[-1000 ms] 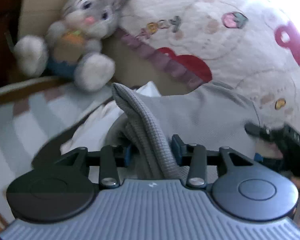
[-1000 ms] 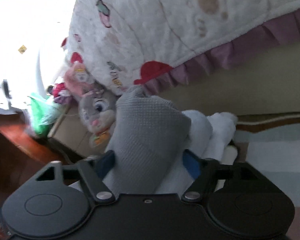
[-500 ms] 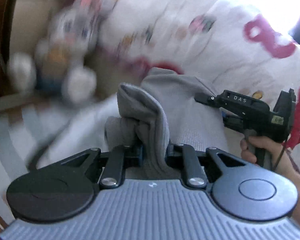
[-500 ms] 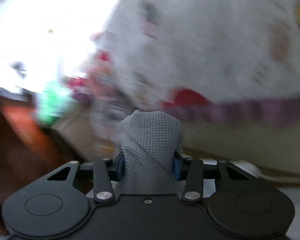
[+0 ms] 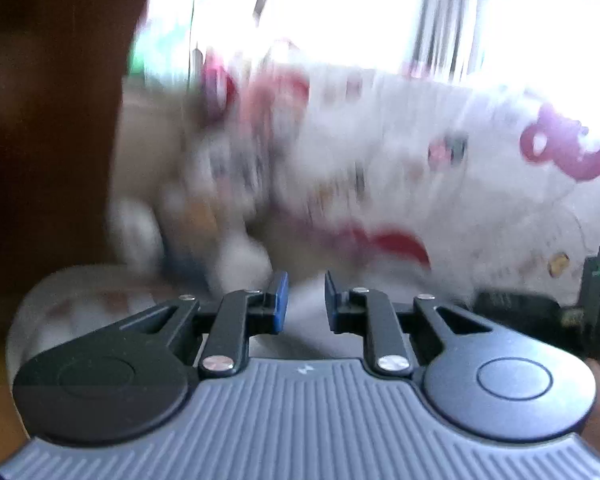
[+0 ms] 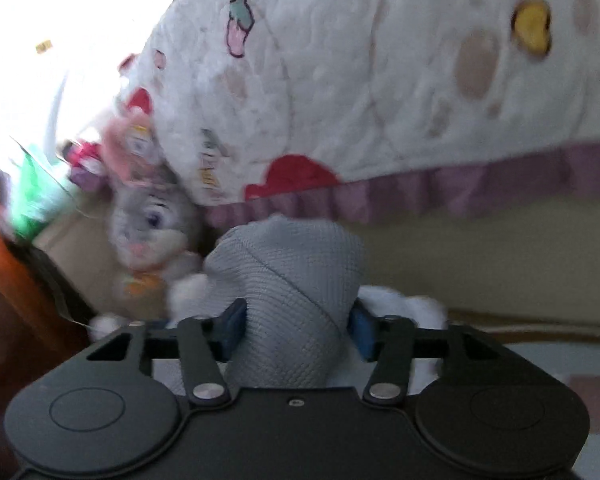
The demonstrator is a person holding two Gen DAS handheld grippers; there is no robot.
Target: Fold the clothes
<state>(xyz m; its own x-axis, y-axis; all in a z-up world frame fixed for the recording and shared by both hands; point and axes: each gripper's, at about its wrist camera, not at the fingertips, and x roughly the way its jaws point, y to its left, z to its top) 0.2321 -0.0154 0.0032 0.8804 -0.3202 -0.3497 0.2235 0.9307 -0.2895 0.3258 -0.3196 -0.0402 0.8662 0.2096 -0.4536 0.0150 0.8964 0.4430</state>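
Bedroom backdrop: white quilt (image 6: 380, 92) with purple frill beyond both tools. Your left tool (image 5: 305, 300) points level, fingers slightly spread, nothing between them. Your right tool (image 6: 296, 330) pinches the bunched grey garment (image 6: 296, 292); grey plush rabbit (image 6: 148, 232) ahead-left of it.

Ahead of right gripper (image 6: 296, 326): grey garment (image 6: 296, 304) bunched between its fingers. Left: plush rabbit (image 6: 148, 236). Above: quilt (image 6: 380, 92) overhang. Right: bare beige surface (image 6: 480, 264), passable.
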